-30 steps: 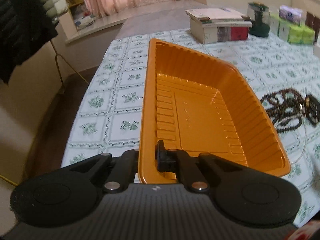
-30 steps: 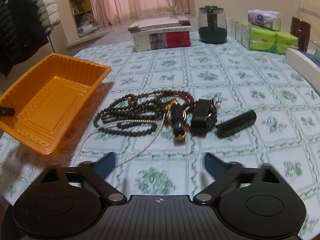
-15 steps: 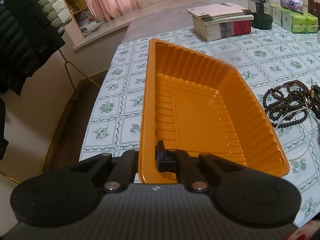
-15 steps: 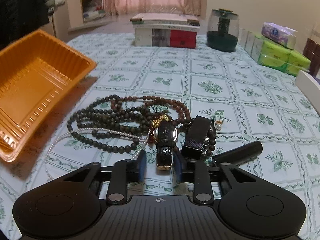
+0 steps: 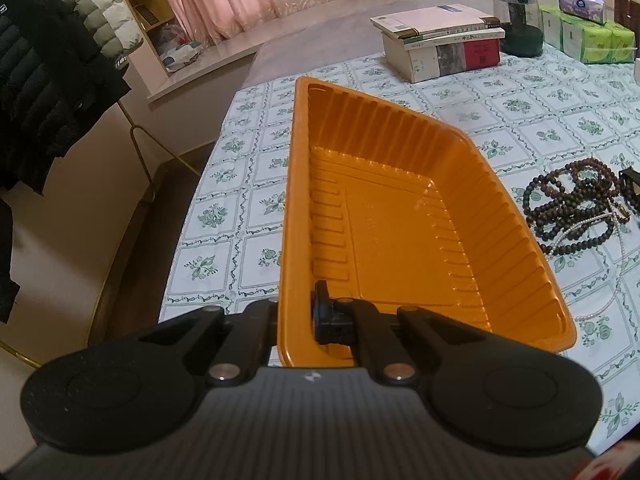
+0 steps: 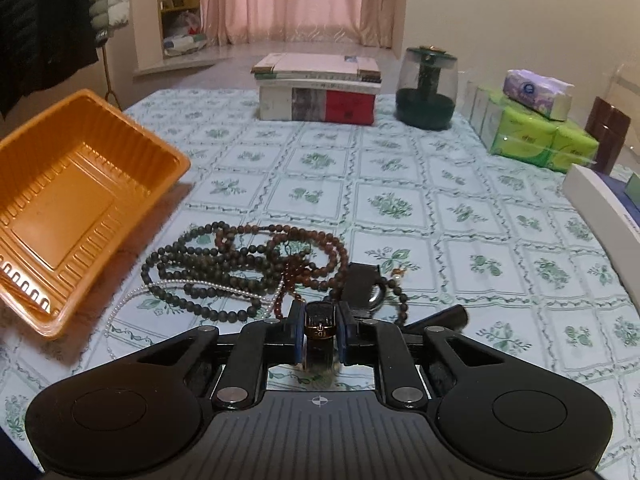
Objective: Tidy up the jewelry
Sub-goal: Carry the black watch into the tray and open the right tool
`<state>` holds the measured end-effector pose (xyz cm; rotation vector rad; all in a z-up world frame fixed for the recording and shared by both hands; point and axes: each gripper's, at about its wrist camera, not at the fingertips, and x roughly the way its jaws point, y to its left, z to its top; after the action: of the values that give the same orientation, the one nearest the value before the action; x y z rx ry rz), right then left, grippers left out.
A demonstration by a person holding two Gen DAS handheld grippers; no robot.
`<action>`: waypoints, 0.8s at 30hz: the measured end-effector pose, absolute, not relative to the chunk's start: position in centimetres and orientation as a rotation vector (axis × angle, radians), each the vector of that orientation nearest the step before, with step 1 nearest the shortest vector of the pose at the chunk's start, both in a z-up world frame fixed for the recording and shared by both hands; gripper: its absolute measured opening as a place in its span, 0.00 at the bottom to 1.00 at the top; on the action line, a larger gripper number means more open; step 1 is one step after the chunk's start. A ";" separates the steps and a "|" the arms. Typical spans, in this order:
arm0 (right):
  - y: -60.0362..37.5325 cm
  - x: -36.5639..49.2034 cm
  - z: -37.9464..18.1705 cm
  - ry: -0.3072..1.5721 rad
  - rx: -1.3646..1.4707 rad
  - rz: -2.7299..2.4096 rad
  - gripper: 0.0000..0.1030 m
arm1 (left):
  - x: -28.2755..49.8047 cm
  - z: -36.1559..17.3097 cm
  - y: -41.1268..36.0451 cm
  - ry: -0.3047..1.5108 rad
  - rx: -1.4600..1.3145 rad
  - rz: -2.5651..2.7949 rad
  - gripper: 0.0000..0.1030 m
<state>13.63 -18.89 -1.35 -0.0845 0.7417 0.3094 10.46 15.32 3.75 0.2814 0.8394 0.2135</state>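
On the floral-tiled surface (image 6: 400,168), the orange ribbed plastic tray (image 5: 384,216) holds nothing yet. Left claw (image 5: 296,316) is clamped tight on the tray's near rim, tray tilted. Right claw (image 6: 318,334) is pinched on a black-and-gold watch (image 6: 319,320), probably its strap. Dark bead necklaces (image 6: 240,264), the pearl strand (image 6: 192,284) and 1 black band (image 6: 362,286) remain unsorted just beside the tray.

glossy ribbed plastic tray (image 5: 400,216); matt, perhaps wooden, beads (image 6: 224,260).
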 end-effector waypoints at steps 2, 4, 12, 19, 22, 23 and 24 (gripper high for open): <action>-19.3 13.4 -1.1 0.741 -0.080 0.306 0.15 | 10.4 3.7 15.3 0.838 0.279 0.213 0.02; -19.6 13.1 -1.0 0.743 -0.074 0.303 0.15 | 10.3 3.7 15.2 0.835 0.276 0.212 0.02; -17.7 12.8 1.1 0.703 -0.071 0.381 0.15 | 10.3 3.6 15.5 0.833 0.266 0.206 0.02; -11.3 13.5 4.0 0.648 -0.041 0.605 0.15 | 10.2 3.5 15.6 0.834 0.266 0.196 0.02; -8.1 13.8 4.2 0.651 -0.024 0.713 0.15 | 10.3 3.5 15.8 0.834 0.267 0.189 0.02; -6.9 13.8 4.2 0.648 -0.035 0.745 0.15 | 10.3 3.5 15.9 0.835 0.267 0.186 0.02; -5.9 13.8 4.0 0.643 -0.050 0.770 0.15 | 10.3 3.5 15.9 0.835 0.267 0.184 0.02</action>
<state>13.84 -5.89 4.01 -0.0503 0.6426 0.7695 10.29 15.90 3.49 0.2670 0.8352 0.1843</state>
